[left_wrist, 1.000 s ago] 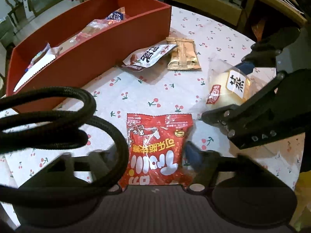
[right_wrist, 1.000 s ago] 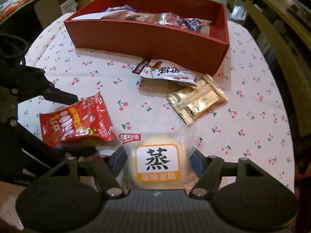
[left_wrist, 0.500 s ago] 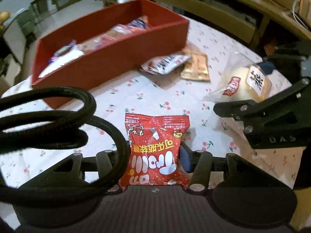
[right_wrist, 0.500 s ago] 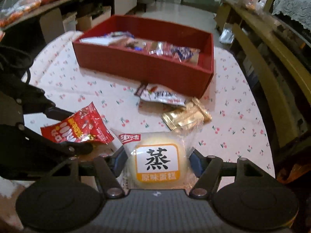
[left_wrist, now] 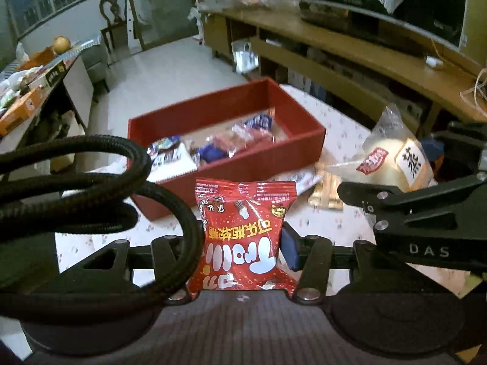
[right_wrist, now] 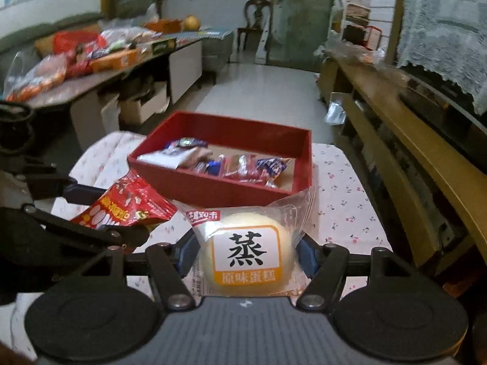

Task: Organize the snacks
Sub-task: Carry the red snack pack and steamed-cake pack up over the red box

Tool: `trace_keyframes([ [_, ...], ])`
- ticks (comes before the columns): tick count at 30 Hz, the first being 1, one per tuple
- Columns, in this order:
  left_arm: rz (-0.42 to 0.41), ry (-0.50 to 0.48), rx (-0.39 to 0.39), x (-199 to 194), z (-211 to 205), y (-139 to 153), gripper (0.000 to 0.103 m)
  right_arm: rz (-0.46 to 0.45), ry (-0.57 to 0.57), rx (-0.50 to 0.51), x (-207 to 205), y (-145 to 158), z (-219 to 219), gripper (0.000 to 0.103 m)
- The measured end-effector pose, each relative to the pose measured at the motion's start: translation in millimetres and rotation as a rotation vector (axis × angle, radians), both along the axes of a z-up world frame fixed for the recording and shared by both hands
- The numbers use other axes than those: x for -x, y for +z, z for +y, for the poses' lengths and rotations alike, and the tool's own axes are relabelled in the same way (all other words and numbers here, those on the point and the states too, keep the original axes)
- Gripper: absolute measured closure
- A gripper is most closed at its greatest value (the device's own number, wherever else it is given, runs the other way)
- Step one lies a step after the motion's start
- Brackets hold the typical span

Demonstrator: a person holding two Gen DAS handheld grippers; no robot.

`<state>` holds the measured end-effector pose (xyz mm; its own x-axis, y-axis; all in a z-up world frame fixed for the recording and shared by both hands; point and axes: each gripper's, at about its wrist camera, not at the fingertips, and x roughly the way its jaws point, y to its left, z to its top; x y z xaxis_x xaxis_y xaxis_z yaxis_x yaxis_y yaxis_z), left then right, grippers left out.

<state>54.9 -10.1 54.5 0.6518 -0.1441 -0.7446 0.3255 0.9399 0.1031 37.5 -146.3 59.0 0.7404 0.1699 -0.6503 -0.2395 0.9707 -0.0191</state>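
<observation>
My left gripper (left_wrist: 243,248) is shut on a red snack bag (left_wrist: 243,222), held upright above the cherry-print tablecloth. A clear packet with a pale round steamed cake (right_wrist: 243,231) sits between the blue pads of my right gripper (right_wrist: 246,257), which is shut on it. Both packets hang in the air side by side, the cake (left_wrist: 392,158) to the right of the red bag (right_wrist: 127,206). Ahead stands an open red box (right_wrist: 219,188) with several wrapped snacks inside. The left gripper's black fingers (right_wrist: 85,231) show at the left of the right wrist view.
A gold packet (left_wrist: 327,194) and a white packet (left_wrist: 298,179) lie on the tablecloth (right_wrist: 344,200) beside the red box's near wall (left_wrist: 258,164). A looped black cable (left_wrist: 91,182) blocks the left. A wooden cabinet (right_wrist: 411,140) runs along the right; a cluttered side table (right_wrist: 91,60) stands left.
Both grippers have risen from the table, each carrying its packet up with it. The views have tilted upward, so the red box and the room beyond now fill the middle.
</observation>
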Motion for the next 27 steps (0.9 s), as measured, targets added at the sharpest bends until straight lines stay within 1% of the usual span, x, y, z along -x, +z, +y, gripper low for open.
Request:
trace_keyframes([
  [4,-0.014,0.020,0.011,-18.7,-0.7,-4.5,0.043,0.015,-0.028,0.004,-17.7,-2.3,-0.2,0.019],
  [9,-0.021,0.049,0.033,-47.1,8.0,-10.4,0.044,0.023,-0.052,0.014,-52.1,-6.1,6.5,0.019],
  [15,-0.040,0.087,-0.001,-84.0,13.6,-10.2,0.045,0.019,-0.058,0.016,-96.9,-10.1,15.2,0.019],
  [18,-0.044,0.113,0.004,-98.5,15.1,-8.5,0.045,0.010,-0.068,0.010,-113.1,-8.3,15.7,0.020],
  [21,-0.059,0.124,0.008,-107.8,14.8,-5.7,0.045,0.000,-0.067,0.007,-125.6,-5.4,14.8,0.020],
  [27,-0.072,0.134,-0.018,-122.3,15.6,-7.7,0.046,-0.020,-0.059,0.018,-146.6,-1.3,21.9,0.020],
])
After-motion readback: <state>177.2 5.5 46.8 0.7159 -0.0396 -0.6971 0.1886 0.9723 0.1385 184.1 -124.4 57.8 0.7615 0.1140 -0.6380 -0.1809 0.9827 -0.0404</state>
